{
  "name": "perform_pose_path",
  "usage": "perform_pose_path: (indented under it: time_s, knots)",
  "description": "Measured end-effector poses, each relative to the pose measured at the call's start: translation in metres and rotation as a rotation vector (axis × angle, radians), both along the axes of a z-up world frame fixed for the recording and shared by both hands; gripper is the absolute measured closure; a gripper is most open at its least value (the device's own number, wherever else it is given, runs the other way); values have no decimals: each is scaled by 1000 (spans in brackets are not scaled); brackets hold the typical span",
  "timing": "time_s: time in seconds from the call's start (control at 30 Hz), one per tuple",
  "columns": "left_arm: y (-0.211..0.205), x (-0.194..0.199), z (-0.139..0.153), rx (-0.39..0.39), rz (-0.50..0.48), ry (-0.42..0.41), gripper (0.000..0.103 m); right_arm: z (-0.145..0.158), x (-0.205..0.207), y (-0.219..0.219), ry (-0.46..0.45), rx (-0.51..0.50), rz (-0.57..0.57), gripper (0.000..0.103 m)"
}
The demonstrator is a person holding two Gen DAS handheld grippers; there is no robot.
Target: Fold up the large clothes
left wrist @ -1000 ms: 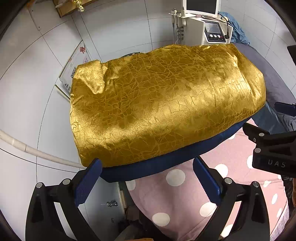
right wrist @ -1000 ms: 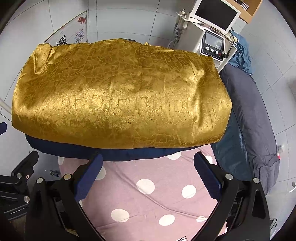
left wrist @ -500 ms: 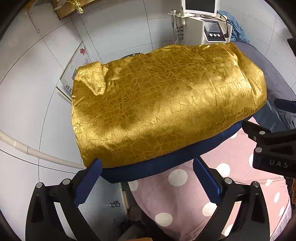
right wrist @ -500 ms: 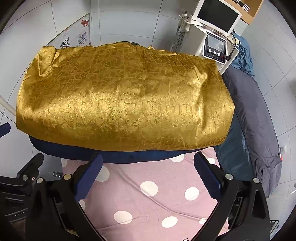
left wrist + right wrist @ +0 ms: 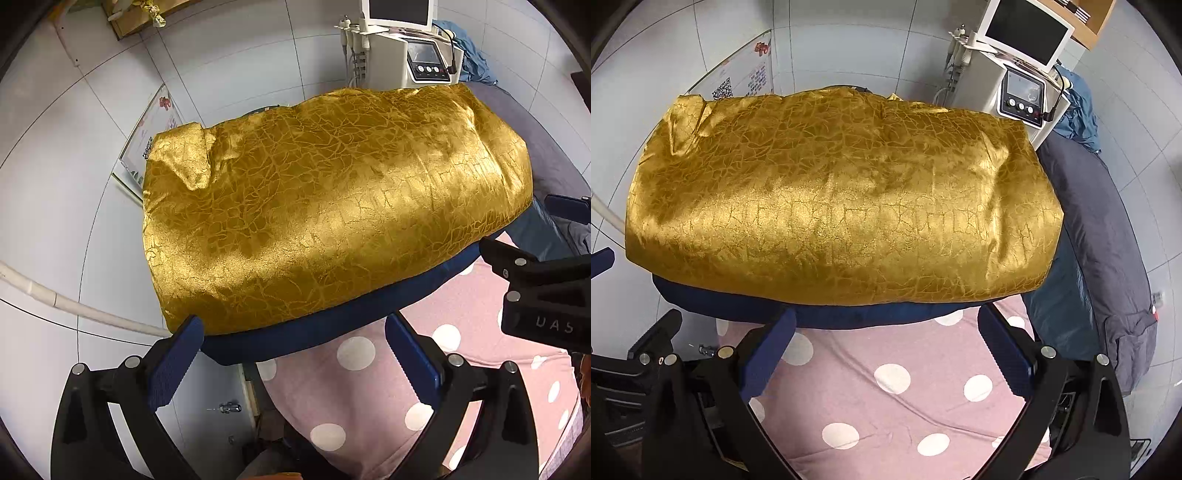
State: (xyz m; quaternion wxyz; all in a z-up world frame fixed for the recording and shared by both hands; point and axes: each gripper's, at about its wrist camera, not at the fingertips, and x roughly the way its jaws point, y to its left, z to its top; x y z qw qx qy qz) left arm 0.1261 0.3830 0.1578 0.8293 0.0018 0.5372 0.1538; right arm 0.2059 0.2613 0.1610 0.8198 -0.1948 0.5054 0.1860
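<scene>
A large gold garment (image 5: pixel 332 206) with a crackled shiny pattern lies spread flat, dark blue lining (image 5: pixel 325 328) showing along its near edge. It rests on a pink sheet with white dots (image 5: pixel 369 391). My left gripper (image 5: pixel 295 350) hovers open just short of the near left corner, its fingers empty. My right gripper (image 5: pixel 886 339) is open too, at the near edge toward the right half of the gold garment (image 5: pixel 842 206), over the pink sheet (image 5: pixel 894 398). The right gripper's body (image 5: pixel 543 291) shows at the right of the left wrist view.
A white machine with a screen and knobs (image 5: pixel 1019 74) stands behind the bed. A grey quilt (image 5: pixel 1108 229) lies along the right side. White tiled floor (image 5: pixel 74 184) and a white pipe (image 5: pixel 74 306) are on the left. A poster (image 5: pixel 746 81) leans at the back.
Both grippers have crept forward toward the garment's near edge, which now sits closer to the fingertips. Both stay open and the garment has not moved.
</scene>
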Motion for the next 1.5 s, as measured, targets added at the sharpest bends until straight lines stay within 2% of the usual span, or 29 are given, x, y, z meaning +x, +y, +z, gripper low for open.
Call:
perform_pose_path:
  time_s: [0.77, 0.9, 0.97, 1.07, 1.27, 1.5]
  knots:
    - [1, 2, -1, -2, -9, 4, 6, 0, -2, 3, -6, 9, 10, 6]
    - [0, -1, 3, 8, -17, -59, 6, 0, -2, 4, -8, 9, 8, 6]
    - [2, -2, 5, -30, -10, -84, 6, 0, -2, 5, -10, 9, 5, 6]
    - [1, -2, 6, -21, -15, -98, 8, 0, -2, 4, -13, 15, -2, 6]
    - [2, -1, 5, -33, -2, -83, 7, 1, 0, 2, -17, 20, -7, 6]
    - [0, 0, 7, -13, -5, -69, 6, 0, 0, 3, -15, 17, -2, 6]
